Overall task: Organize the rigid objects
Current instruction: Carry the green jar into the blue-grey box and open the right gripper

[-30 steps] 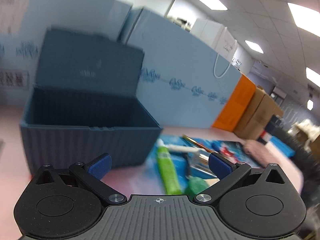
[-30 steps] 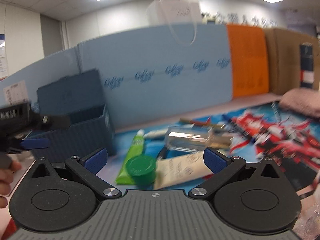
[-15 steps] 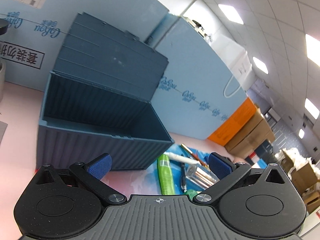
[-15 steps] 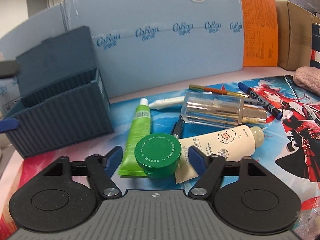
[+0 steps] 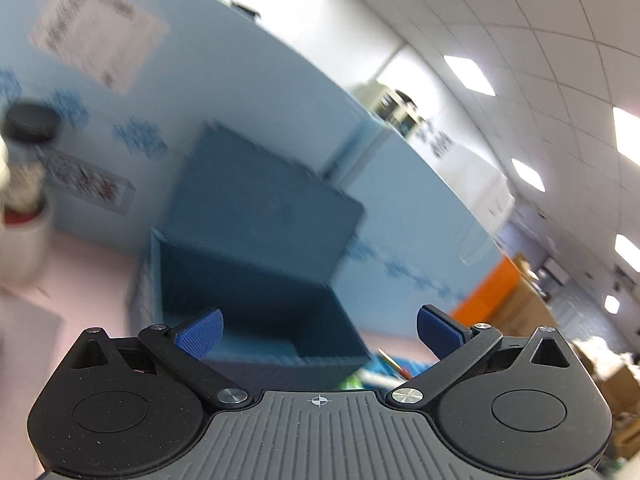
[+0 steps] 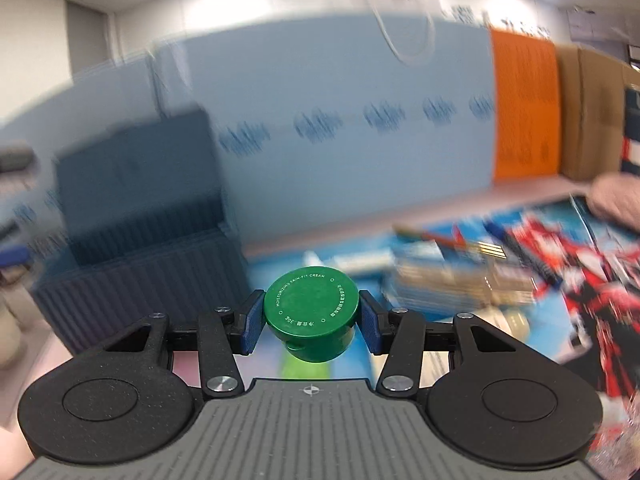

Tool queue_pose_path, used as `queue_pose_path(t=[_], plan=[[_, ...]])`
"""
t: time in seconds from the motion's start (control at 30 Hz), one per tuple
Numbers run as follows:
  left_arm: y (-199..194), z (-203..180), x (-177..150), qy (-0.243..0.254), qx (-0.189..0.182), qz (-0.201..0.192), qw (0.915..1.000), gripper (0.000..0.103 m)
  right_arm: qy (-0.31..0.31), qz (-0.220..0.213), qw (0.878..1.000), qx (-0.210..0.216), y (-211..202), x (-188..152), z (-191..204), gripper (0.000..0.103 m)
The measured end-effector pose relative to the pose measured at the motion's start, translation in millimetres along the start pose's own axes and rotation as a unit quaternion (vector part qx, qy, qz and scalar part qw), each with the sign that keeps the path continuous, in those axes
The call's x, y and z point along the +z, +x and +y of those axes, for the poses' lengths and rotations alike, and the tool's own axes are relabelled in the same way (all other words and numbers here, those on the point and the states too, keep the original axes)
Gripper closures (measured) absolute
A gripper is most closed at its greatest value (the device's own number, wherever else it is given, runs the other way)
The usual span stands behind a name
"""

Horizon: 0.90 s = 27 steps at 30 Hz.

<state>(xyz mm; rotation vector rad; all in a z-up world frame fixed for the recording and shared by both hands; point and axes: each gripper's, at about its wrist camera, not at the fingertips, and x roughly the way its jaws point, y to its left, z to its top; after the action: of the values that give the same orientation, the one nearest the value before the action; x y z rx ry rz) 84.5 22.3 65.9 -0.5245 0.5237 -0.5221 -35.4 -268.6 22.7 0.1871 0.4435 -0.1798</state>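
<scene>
My right gripper [image 6: 311,326] is shut on a round green cream jar [image 6: 311,310] and holds it lifted above the blue mat. The open dark blue storage box [image 6: 132,264] stands to its left, lid up. In the left wrist view my left gripper [image 5: 318,334] is open and empty, raised in front of the same box [image 5: 256,300], looking into its dark inside. Behind the jar, blurred, lie a clear case [image 6: 444,288], a white tube [image 6: 352,260] and pens [image 6: 432,236].
A light blue foam wall [image 6: 360,128] runs behind the table, with an orange board [image 6: 524,108] and cardboard boxes [image 6: 592,116] to the right. A white container with a dark-capped bottle [image 5: 24,184] stands far left. A pink cloth [image 6: 616,200] lies at the right.
My right gripper closed on the green jar and lifted it off the mat. My left gripper tilted upward and swung left toward the box, staying open.
</scene>
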Motion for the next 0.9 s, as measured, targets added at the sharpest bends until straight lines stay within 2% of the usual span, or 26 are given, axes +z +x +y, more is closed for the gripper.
queue_pose_path(t=[0.1, 0.23, 0.33, 0.43, 0.53, 0.63, 0.73, 0.9], plan=[[-0.9, 11.8, 12.1, 0.001, 0.019, -0.003, 0.9998, 0.0, -0.005, -0.026, 0.999, 0.042, -3.9, 23.0, 16.9, 0.057], [3.3, 27.9, 20.6, -0.022, 0.015, 0.015, 0.9995, 0.0, -0.007, -0.038, 0.995, 0.087, 11.0, 56.2, 45.8, 0.057], [6.2, 35.5, 23.7, -0.021, 0.019, 0.025, 0.9993, 0.0, 0.003, -0.01, 0.994, 0.112, 36.1, 75.9, 65.3, 0.057], [11.9, 45.9, 24.9, -0.03, 0.024, 0.038, 0.9985, 0.0, 0.009, 0.046, 0.991, 0.128, 69.2, 90.3, 86.8, 0.057], [18.8, 58.4, 23.3, -0.066, 0.033, 0.05, 0.996, 0.0, 0.009, 0.107, 0.988, 0.111, 100.0, 93.8, 106.0, 0.057], [25.5, 67.0, 22.8, -0.084, 0.03, 0.068, 0.9937, 0.0, -0.025, 0.153, 0.985, 0.077, 126.6, 85.4, 125.9, 0.057], [26.5, 69.6, 22.4, -0.089, 0.04, 0.066, 0.993, 0.0, -0.071, 0.186, 0.979, 0.048, 147.9, 75.1, 143.4, 0.057], [21.8, 73.5, 24.7, -0.098, 0.049, 0.058, 0.9923, 0.0, -0.111, 0.232, 0.966, 0.016, 172.6, 63.2, 156.9, 0.057]])
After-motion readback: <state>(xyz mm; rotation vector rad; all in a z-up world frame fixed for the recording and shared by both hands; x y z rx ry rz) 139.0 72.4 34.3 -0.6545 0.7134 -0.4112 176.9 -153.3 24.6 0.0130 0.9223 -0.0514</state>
